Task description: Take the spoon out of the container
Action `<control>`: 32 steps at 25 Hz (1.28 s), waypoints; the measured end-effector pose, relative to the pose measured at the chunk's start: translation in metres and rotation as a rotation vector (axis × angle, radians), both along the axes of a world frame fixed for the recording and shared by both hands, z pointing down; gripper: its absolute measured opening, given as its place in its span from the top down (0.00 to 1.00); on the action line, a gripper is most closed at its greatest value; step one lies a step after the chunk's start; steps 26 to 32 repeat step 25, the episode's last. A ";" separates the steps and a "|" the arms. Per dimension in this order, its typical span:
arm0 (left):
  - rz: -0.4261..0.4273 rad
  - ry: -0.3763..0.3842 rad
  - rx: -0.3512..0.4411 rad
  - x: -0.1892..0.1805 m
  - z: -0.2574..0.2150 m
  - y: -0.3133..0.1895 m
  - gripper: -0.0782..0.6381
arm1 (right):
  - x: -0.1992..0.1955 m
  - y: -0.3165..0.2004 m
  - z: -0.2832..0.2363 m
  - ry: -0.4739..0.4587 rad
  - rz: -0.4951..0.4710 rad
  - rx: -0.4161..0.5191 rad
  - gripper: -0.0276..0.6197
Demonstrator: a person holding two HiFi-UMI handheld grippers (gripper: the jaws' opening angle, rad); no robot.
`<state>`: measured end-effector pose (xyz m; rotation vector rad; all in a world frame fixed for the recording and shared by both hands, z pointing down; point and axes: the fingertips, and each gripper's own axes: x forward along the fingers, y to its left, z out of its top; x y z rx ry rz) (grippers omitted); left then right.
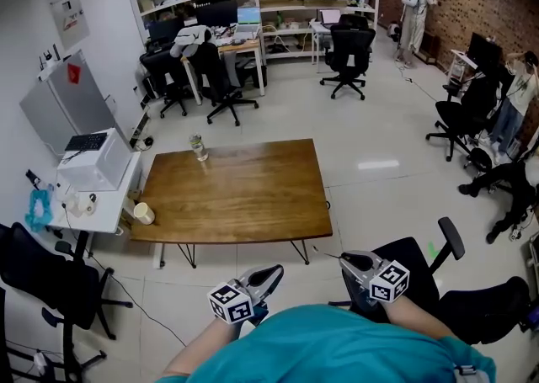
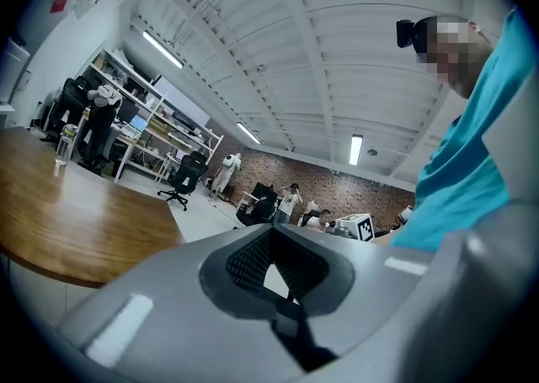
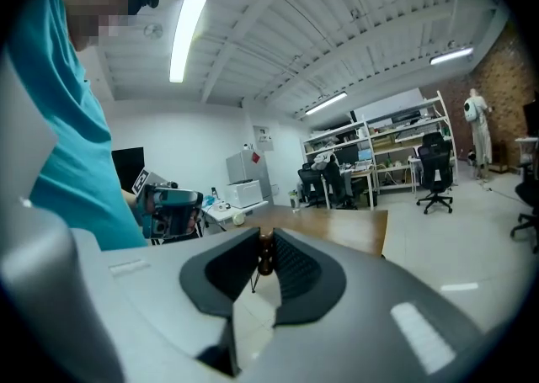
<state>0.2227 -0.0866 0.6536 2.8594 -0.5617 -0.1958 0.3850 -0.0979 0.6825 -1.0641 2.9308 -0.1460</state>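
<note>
Your left gripper (image 2: 271, 232) sits at six o'clock, its jaw tips meeting with nothing between them. The wooden table (image 2: 67, 213) spreads at eight o'clock, with a glass jar (image 2: 62, 147) standing on it at nine. Your teal shirt (image 2: 480, 146) fills three o'clock.

Jar (image 1: 199, 147) on table (image 1: 244, 196) — far edge; cup (image 1: 144, 213) perhaps at its left corner

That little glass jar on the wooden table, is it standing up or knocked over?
Upright. In the head view the jar stands on its base near the far edge of the wooden table.
</note>
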 end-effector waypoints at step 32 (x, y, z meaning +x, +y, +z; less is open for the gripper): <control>0.013 0.000 0.001 0.007 0.002 -0.008 0.90 | 0.001 -0.006 0.007 0.039 -0.021 0.012 0.88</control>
